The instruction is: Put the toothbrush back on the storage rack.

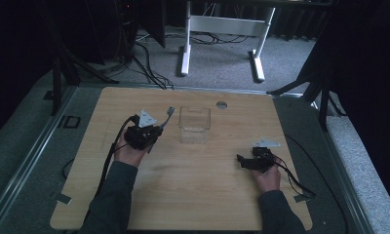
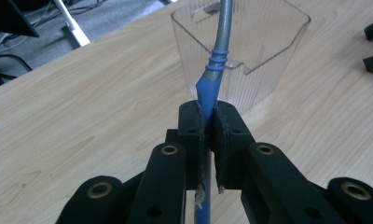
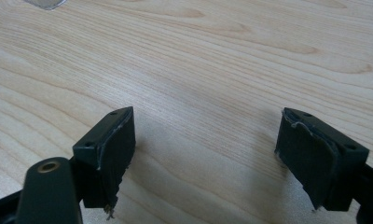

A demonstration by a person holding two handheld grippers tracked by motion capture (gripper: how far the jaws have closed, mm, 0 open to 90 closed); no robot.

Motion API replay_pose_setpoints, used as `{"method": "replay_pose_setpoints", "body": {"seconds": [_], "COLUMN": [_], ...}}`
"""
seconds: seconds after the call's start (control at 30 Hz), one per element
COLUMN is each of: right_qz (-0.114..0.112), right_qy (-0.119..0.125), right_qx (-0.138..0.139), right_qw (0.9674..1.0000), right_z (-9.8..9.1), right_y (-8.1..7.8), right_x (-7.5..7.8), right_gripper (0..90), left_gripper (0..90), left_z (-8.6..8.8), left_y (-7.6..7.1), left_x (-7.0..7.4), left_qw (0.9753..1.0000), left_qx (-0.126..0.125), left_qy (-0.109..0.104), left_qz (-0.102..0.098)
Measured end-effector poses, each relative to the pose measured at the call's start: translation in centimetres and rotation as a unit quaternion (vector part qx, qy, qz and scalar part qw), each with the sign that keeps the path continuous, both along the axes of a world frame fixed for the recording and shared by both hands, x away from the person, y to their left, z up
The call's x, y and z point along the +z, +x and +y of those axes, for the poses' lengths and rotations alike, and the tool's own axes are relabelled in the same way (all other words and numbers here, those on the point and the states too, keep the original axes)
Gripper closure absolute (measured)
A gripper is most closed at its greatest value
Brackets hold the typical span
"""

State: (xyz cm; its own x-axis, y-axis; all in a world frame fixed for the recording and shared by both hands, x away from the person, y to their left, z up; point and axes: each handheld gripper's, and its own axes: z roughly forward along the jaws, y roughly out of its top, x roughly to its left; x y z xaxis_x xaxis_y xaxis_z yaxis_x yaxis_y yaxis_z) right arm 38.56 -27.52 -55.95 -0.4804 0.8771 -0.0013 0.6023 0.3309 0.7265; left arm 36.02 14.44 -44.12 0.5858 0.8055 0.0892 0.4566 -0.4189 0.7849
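High view looks down on table (image 1: 183, 195); claw views sit close, sharing its wood

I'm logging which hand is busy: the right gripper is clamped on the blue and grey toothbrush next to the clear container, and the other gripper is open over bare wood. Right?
Wrong hand. The left gripper is clamped on the toothbrush beside the clear container, as the left gripper view shows. The right gripper is the one with open jaws over the bare table.

The high view is dimly lit and darkened at its edges; the wooden table (image 1: 193, 185) is brighter in both gripper views, with soft shadows.
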Motion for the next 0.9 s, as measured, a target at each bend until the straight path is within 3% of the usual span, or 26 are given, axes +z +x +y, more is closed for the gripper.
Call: {"method": "replay_pose_setpoints", "body": {"seconds": [0.9], "right_qz": [0.000], "right_qy": [0.000], "right_qx": [0.001], "right_qw": [1.0000], "right_z": [0.0], "right_y": [0.0], "right_x": [0.0], "right_gripper": [19.2], "left_gripper": [82.3], "left_z": [-1.7], "left_y": [1.2], "left_x": [0.6], "left_qw": [0.9993], "left_qx": [-0.009], "left_qy": [-0.027], "left_qz": [-0.024]}}
